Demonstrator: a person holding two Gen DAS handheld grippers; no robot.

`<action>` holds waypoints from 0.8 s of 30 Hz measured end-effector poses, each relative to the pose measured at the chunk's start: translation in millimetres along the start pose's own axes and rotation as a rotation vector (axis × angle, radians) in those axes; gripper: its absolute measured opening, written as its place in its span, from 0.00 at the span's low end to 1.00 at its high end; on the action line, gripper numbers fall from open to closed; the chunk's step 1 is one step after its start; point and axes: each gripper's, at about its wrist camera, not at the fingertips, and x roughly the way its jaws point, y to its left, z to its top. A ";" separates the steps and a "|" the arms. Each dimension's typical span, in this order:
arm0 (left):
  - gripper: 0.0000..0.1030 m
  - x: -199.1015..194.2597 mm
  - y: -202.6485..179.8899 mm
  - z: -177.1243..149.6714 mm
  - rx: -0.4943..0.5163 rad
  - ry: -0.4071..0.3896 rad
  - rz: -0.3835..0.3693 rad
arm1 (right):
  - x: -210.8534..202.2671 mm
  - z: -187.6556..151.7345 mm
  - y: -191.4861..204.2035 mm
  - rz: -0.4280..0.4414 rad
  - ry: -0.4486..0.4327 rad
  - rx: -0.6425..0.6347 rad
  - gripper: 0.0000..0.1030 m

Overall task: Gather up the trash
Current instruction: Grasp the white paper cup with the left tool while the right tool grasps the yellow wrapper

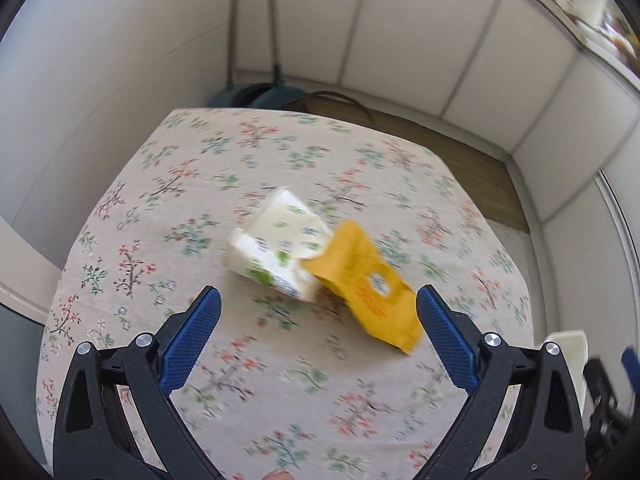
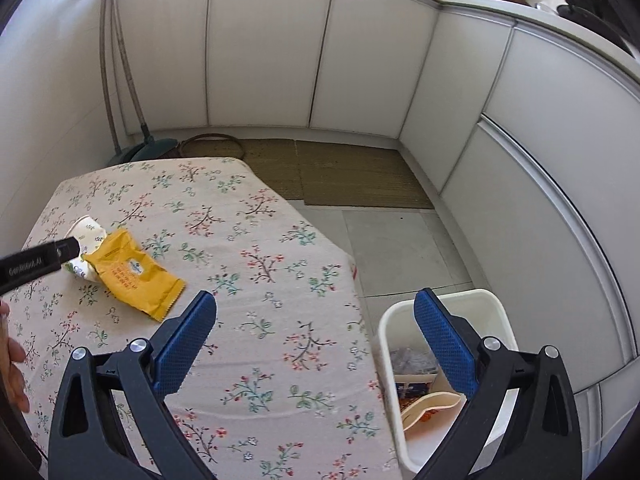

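A crumpled white paper cup with green and blue print (image 1: 276,244) lies on its side on the floral tablecloth, touching a yellow snack wrapper (image 1: 366,290) on its right. My left gripper (image 1: 318,300) hangs open just short of both, with nothing between its blue pads. The right wrist view shows the same cup (image 2: 89,236) and wrapper (image 2: 134,278) at the table's left, with a black part of the left gripper reaching over the cup. My right gripper (image 2: 316,306) stands open over the table's right edge, empty, one finger above the white bin (image 2: 386,344).
The white bin on the floor right of the table (image 2: 256,320) holds several bits of trash. A broom and dustpan (image 2: 154,148) lean in the far corner. Woven mats (image 2: 352,176) lie before white cabinets. A hand shows at the left edge.
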 end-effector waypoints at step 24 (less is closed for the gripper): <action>0.23 65.0 60.2 32.8 -0.051 0.112 -0.208 | 55.3 -5.0 39.3 0.104 0.131 -0.038 0.93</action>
